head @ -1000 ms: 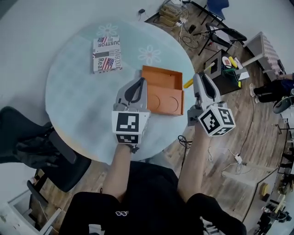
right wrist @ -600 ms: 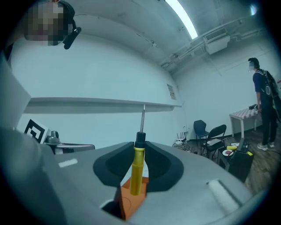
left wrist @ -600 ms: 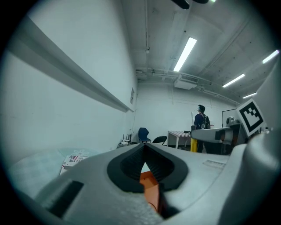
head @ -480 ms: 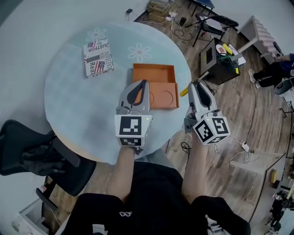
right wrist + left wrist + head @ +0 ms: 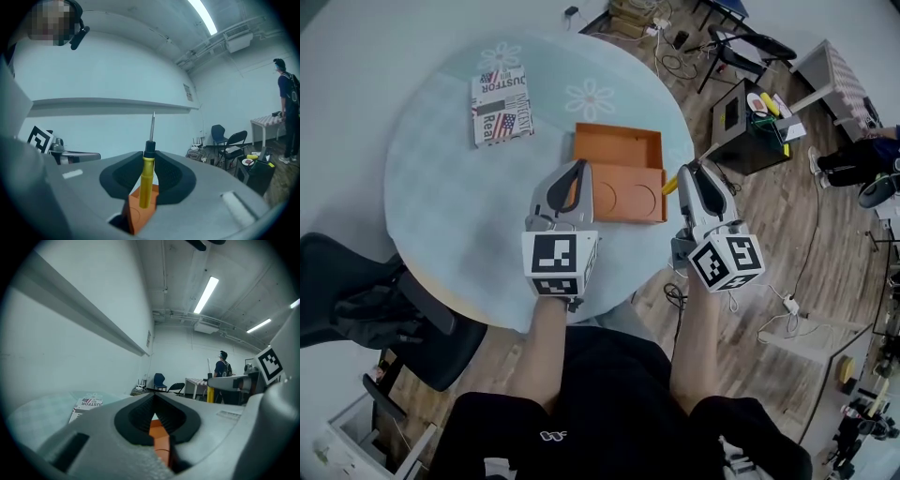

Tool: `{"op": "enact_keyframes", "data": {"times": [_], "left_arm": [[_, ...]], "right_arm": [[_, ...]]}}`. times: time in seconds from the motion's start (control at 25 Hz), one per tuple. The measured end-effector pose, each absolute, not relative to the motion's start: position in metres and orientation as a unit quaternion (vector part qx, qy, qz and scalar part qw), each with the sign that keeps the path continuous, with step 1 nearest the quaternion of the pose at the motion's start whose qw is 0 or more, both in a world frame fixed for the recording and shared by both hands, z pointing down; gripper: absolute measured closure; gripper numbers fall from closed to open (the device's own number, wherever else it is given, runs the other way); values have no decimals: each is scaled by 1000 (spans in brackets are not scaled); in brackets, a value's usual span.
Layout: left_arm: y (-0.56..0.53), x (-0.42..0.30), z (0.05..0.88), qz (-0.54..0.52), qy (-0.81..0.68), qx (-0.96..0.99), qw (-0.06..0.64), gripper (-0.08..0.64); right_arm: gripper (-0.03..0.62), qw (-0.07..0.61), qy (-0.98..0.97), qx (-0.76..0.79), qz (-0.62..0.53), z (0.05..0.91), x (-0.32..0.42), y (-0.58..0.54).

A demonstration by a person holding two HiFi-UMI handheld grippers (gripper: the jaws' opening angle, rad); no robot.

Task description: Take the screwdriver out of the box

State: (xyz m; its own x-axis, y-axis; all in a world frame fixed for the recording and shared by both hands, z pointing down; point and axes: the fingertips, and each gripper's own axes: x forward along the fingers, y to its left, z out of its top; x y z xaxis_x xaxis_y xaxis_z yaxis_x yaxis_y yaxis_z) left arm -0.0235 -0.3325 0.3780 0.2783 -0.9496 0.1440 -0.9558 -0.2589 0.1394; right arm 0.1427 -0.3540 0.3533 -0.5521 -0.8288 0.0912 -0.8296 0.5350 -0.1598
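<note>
An open orange box [image 5: 617, 131] lies on the round pale table [image 5: 450, 206], its flap with two round marks towards me. My right gripper [image 5: 684, 174] hovers just off the box's right side, shut on a yellow-handled screwdriver [image 5: 672, 186]. In the right gripper view the screwdriver [image 5: 146, 185] stands upright between the pads, metal shaft pointing up, with the box [image 5: 137, 213] below it. My left gripper [image 5: 577, 169] is over the box's left edge. Its tips meet in the left gripper view [image 5: 154, 397], and the box [image 5: 161, 444] shows through the gap.
A printed magazine [image 5: 502, 105] lies at the table's far left. A black chair [image 5: 380, 314] stands left of me. On the wooden floor to the right are a black cart [image 5: 757, 127] with small items and loose cables [image 5: 773, 314].
The right gripper, still holding the screwdriver, has drifted a little closer to the box's right side and lower. The left gripper stays at the box's left edge.
</note>
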Motion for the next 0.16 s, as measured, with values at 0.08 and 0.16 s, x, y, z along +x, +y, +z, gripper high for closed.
{"op": "enact_keyframes", "data": {"times": [0.08, 0.16], "left_arm": [[-336, -31, 384, 17, -605, 789, 105, 558], [-339, -37, 389, 19, -609, 786, 111, 558]], "right_arm": [[502, 6, -878, 469, 94, 357, 137, -358], [502, 9, -880, 465, 94, 360, 131, -361]]}}
